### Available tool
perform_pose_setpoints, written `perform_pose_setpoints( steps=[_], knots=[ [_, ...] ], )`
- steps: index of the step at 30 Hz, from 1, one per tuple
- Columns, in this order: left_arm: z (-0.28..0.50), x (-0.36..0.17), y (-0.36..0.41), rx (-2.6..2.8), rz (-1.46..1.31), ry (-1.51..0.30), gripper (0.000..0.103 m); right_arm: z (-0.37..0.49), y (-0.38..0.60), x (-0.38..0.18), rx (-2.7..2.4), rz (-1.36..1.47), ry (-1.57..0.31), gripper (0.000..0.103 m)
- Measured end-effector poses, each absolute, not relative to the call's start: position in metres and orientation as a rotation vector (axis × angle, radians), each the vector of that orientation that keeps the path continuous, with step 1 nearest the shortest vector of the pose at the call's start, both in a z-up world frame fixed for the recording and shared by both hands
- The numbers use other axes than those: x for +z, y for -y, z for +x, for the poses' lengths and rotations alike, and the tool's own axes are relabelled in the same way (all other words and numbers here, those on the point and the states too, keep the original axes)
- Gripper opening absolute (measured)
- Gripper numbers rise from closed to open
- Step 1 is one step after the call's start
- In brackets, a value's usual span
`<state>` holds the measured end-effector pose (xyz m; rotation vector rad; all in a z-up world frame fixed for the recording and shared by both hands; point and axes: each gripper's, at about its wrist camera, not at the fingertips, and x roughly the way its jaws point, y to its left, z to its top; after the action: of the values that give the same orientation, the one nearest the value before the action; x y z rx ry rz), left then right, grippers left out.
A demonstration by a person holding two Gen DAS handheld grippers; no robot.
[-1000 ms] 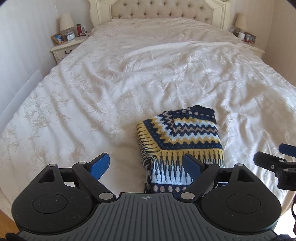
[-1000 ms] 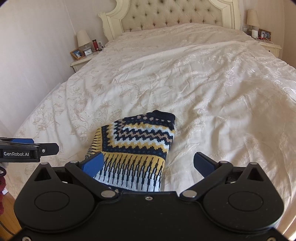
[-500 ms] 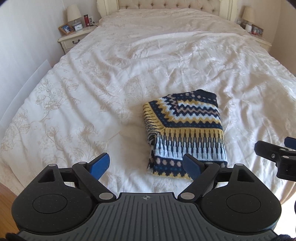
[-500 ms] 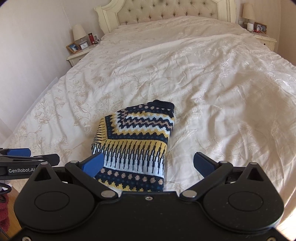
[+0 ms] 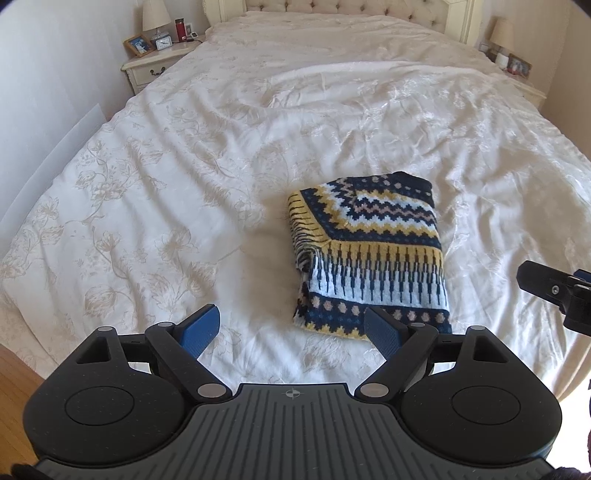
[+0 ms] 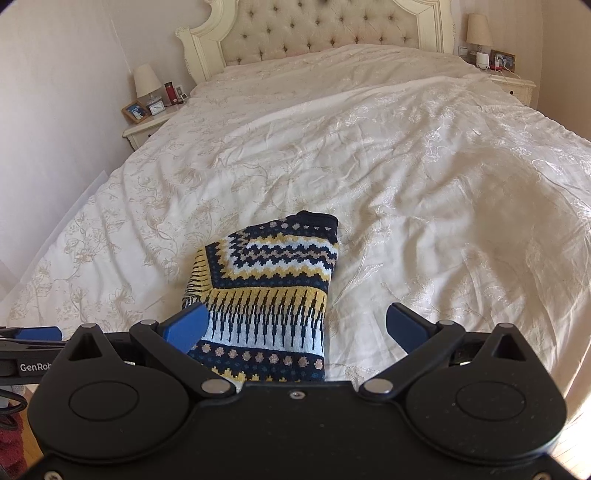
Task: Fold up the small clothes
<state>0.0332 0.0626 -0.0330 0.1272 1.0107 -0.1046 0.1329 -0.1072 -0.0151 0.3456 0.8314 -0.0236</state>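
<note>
A small knitted sweater (image 5: 373, 254) with navy, yellow and white zigzag bands lies folded into a compact rectangle near the foot of the bed; the right wrist view shows the sweater (image 6: 266, 291) too. My left gripper (image 5: 291, 328) hangs open above the bedspread, nearer than the sweater and to its left, holding nothing. My right gripper (image 6: 295, 326) is open as well, its left finger over the sweater's near left corner, nothing between its fingers. The right gripper (image 5: 554, 286) pokes in at the right edge of the left wrist view.
The bed (image 5: 221, 166) has a cream floral bedspread with wrinkles. A tufted headboard (image 6: 325, 33) stands at the far end. Nightstands (image 5: 155, 66) with lamps, frames and a clock flank it. Wood floor (image 5: 14, 380) shows at the bed's near left corner.
Both grippers have pulled back and risen from the sweater, so more of its near hem is visible. The sweater itself has stayed put and both grippers stay open.
</note>
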Motion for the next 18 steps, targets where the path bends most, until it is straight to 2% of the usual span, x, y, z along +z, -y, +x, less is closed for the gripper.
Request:
perform_pose_setpoints(
  steps=[18],
  knots=[
    [0.0299,-0.0418,-0.0545,-0.086,0.099,-1.065,0.085,0.1339,0.1109,-0.0209,0.030,0.351,-0.894,0.102]
  ],
)
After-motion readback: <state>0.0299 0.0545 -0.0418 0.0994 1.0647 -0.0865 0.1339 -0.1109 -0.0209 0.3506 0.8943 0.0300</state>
